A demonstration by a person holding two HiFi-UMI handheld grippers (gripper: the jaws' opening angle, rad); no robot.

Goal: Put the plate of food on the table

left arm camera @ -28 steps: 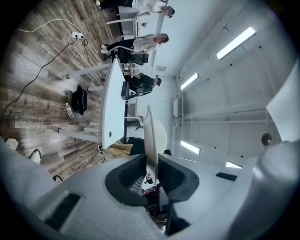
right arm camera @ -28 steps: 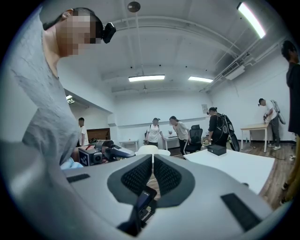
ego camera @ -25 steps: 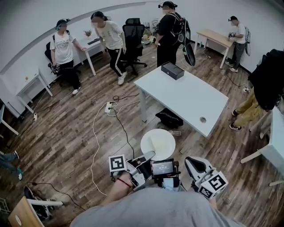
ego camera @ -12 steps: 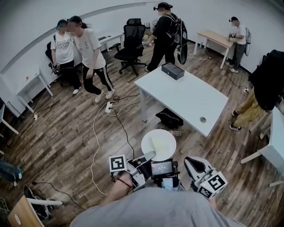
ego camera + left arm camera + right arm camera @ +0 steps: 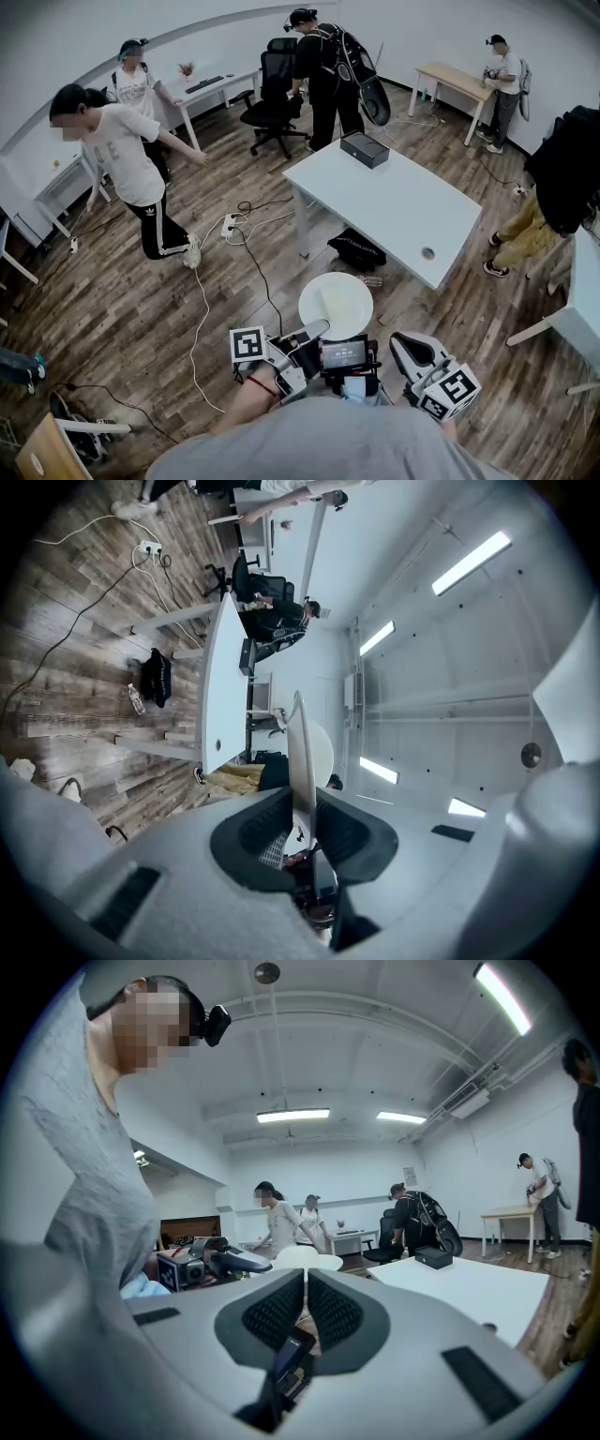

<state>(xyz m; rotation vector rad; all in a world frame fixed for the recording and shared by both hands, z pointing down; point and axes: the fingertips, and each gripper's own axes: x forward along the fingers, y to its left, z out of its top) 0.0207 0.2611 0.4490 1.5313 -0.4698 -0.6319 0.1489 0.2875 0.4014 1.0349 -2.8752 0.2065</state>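
While the left gripper (image 5: 302, 810) clamps the plate (image 5: 335, 305) rim, right gripper (image 5: 306, 1290) jaws meet — empty

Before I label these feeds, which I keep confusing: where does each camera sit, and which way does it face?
Head view: head-mounted, steeply down at plate, table; left gripper, right gripper, shirt show.
Left gripper view: on that gripper, rolled sideways; jaws clamp plate rim.
Right gripper view: faces level across room; jaws shut, empty.
Shared: plate, table.

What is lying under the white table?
A black bag and a small bottle lie on the floor by the near edge of the white table. Its top hides the floor further under.
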